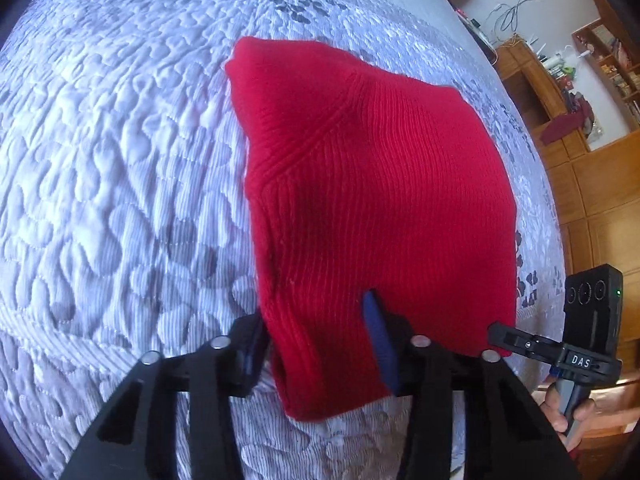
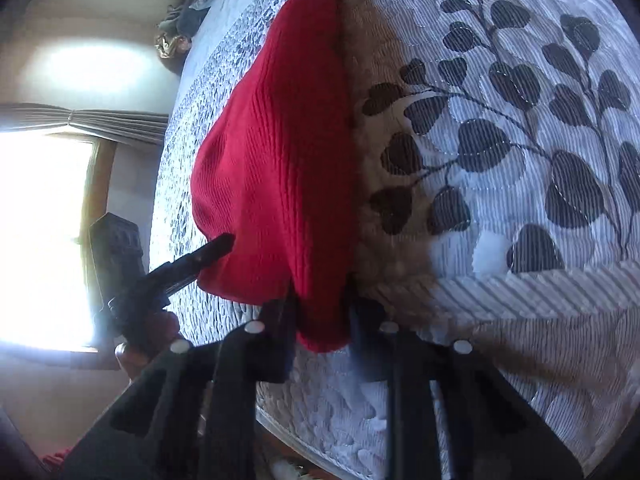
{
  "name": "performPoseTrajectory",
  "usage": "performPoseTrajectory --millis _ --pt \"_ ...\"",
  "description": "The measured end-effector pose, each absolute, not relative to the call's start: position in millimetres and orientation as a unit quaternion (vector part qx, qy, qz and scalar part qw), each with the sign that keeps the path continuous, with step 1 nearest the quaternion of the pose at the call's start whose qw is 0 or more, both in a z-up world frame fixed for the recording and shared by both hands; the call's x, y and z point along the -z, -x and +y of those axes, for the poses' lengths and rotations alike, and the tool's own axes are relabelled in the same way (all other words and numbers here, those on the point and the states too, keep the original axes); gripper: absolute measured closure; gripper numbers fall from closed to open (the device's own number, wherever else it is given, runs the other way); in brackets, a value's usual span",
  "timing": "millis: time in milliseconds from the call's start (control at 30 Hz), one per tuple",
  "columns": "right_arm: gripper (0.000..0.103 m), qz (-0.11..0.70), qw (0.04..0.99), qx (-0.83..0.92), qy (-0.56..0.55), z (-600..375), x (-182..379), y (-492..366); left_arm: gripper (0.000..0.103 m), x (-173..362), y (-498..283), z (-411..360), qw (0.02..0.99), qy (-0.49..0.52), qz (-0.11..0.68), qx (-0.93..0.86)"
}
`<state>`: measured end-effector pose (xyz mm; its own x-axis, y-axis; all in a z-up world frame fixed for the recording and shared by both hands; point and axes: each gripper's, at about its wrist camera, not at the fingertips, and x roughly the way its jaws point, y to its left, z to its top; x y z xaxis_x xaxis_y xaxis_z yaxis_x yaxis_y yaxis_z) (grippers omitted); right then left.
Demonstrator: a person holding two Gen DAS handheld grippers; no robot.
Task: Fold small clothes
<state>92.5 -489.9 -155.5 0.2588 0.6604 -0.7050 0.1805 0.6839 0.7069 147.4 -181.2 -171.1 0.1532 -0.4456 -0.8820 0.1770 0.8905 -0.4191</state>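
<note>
A red ribbed knit garment (image 1: 360,184) lies folded on the grey-and-white quilted bedspread (image 1: 100,168), its near edge raised. My left gripper (image 1: 314,312) has a wide fold of that edge filling the space between its jaws, the blue pad (image 1: 380,340) pressed into the cloth. In the right wrist view the same garment (image 2: 272,152) runs away from me, and my right gripper (image 2: 322,304) is shut on its near corner. The right gripper (image 1: 508,334) also shows at the garment's right edge, held by a hand. The left gripper (image 2: 212,252) meets the garment's left edge.
The bed's edge runs close on the right, with wooden cabinets and shelves (image 1: 568,128) beyond it. A bright window with a curtain (image 2: 48,200) is on the left. Bundled cloth (image 2: 180,20) sits at the far end of the bed. Leaf-patterned bedspread (image 2: 520,140) spreads right.
</note>
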Motion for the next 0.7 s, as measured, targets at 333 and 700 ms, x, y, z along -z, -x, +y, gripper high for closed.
performPoseTrajectory --millis 333,700 --pt "0.088 0.602 0.718 -0.132 -0.323 -478 170 -85 0.07 176 -126 -178 0.764 0.054 0.614 0.19" --pt "0.072 0.562 0.769 -0.109 -0.286 -483 129 -55 0.066 152 -110 -184 0.785 0.035 0.593 0.179"
